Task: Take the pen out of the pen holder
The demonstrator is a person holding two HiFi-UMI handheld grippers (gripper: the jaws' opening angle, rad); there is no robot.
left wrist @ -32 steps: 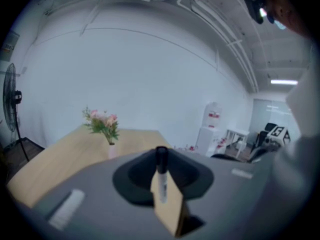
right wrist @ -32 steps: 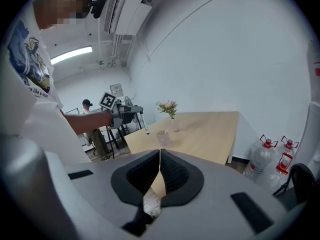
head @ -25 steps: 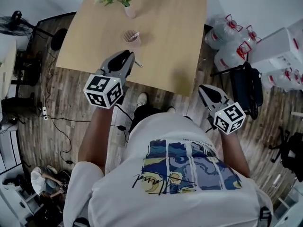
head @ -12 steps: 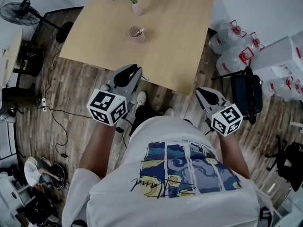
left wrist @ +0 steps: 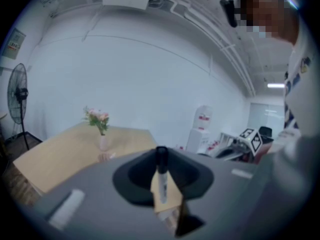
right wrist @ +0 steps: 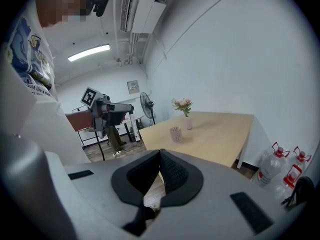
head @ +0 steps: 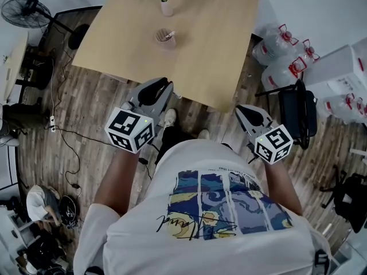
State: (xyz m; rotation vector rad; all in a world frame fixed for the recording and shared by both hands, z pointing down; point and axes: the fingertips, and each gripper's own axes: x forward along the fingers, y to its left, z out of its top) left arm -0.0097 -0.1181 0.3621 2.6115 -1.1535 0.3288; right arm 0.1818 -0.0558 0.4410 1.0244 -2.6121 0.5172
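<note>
The left tongs point(left wrist: 161, 170) stand partly apart, gripping a slim white pen with a black cap point(left wrist: 161, 181), which stands upright between the pads at the near edge of the pale wooden counter point(head: 218, 50). The pink mesh pen holder point(head: 164, 39) sits on the counter at twelve o'clock from these tongs, well apart. A small pink vase of flowers point(head: 165, 7) is beyond it. The right tongs point(right wrist: 160, 156), at three o'clock from the left, are closed tip to tip and hold nothing.
</note>
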